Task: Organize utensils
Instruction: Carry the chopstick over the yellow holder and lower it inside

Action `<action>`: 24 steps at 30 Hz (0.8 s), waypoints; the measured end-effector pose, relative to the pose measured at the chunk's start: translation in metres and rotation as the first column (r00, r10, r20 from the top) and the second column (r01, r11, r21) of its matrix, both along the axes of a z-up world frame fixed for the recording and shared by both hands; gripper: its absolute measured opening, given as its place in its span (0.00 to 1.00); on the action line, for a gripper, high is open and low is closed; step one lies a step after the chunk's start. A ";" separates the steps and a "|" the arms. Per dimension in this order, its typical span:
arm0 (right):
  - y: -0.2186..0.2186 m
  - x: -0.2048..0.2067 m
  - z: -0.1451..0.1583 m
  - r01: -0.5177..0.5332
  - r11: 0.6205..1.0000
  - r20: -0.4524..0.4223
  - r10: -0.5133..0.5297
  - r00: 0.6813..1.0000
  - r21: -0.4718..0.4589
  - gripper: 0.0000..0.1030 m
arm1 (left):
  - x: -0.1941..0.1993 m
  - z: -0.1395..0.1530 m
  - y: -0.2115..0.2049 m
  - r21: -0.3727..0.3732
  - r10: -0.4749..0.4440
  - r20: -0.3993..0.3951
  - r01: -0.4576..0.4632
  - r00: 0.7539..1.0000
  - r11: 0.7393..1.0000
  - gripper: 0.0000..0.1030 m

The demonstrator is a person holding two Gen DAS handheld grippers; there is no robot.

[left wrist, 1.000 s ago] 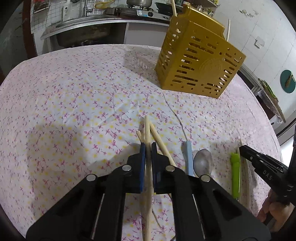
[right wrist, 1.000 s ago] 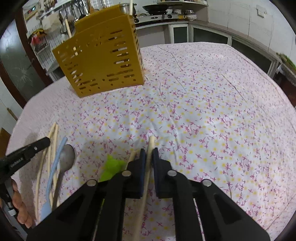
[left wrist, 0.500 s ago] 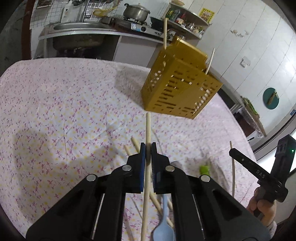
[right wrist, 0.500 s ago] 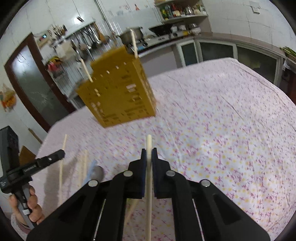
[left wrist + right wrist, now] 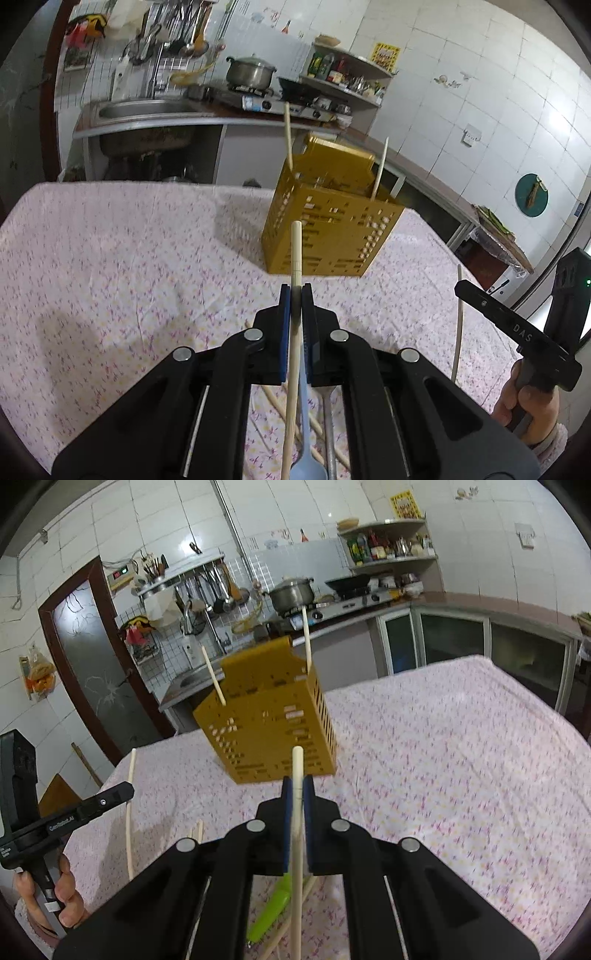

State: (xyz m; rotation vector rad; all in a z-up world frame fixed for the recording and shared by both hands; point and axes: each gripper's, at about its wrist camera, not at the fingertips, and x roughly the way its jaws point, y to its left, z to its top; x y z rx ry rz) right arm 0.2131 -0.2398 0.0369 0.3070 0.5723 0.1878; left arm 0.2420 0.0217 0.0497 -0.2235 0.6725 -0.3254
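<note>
Both hand-held grippers, left [image 5: 296, 291] and right [image 5: 297, 783], are each clamped on a chopstick [image 5: 295, 254], long axis pointing ahead. The yellow caddy [image 5: 328, 229] stands dead ahead on the desk [image 5: 110, 258]; neither is clearly nearer.

This is a home kitchen. White tiled walls [image 5: 480, 554] rise behind a counter bearing a steel sink [image 5: 147, 109] and a gas stove [image 5: 258, 101] with a lidded pot [image 5: 249, 72] on it. Ladles and other tools hang from a rail [image 5: 207, 587] above the sink, and a corner shelf [image 5: 391, 559] carries bottles and jars. A table with a flowered cloth [image 5: 129, 251] stands before the counter, beside a dark-framed door [image 5: 96, 672] with patterned glass.
</note>
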 end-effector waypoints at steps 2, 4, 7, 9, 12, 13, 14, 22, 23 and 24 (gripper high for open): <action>-0.002 0.001 0.004 0.003 1.000 0.018 -0.003 1.000 0.002 0.06 | 0.000 0.006 -0.001 -0.009 -0.003 0.019 0.003 1.000 1.000 0.04; -0.003 0.002 0.008 0.005 1.000 0.032 -0.006 0.999 0.004 0.06 | 0.000 0.011 -0.003 -0.013 -0.011 0.035 0.012 0.999 1.000 0.04; -0.004 0.007 0.018 0.012 1.000 0.063 -0.012 0.998 -0.009 0.06 | 0.004 0.021 -0.008 -0.010 -0.018 0.071 0.019 0.997 1.000 0.04; -0.007 0.013 0.027 0.019 1.000 0.089 -0.018 0.996 -0.011 0.06 | 0.009 0.030 -0.012 -0.013 -0.020 0.096 0.021 0.995 1.000 0.04; -0.009 0.023 0.045 0.029 0.999 0.140 -0.027 0.990 -0.017 0.06 | 0.022 0.045 -0.019 -0.016 -0.021 0.141 0.023 0.990 1.000 0.04; -0.010 0.027 0.052 0.033 0.999 0.161 -0.030 0.987 -0.021 0.06 | 0.028 0.052 -0.024 -0.013 -0.022 0.162 0.025 0.986 1.000 0.04; -0.011 0.031 0.058 0.040 0.999 0.182 -0.035 0.983 -0.024 0.06 | 0.033 0.058 -0.028 -0.013 -0.024 0.184 0.027 0.983 1.000 0.04; -0.012 0.085 0.114 0.074 0.997 0.352 -0.057 0.934 -0.032 0.06 | 0.080 0.107 -0.057 -0.003 -0.029 0.352 0.032 0.935 0.999 0.04; -0.011 0.094 0.122 0.071 0.997 0.373 -0.052 0.927 -0.039 0.06 | 0.087 0.112 -0.060 -0.004 -0.031 0.364 0.035 0.931 0.999 0.04; -0.009 0.100 0.127 0.071 0.997 0.387 -0.049 0.921 -0.043 0.06 | 0.095 0.119 -0.065 0.001 -0.031 0.384 0.033 0.923 0.999 0.04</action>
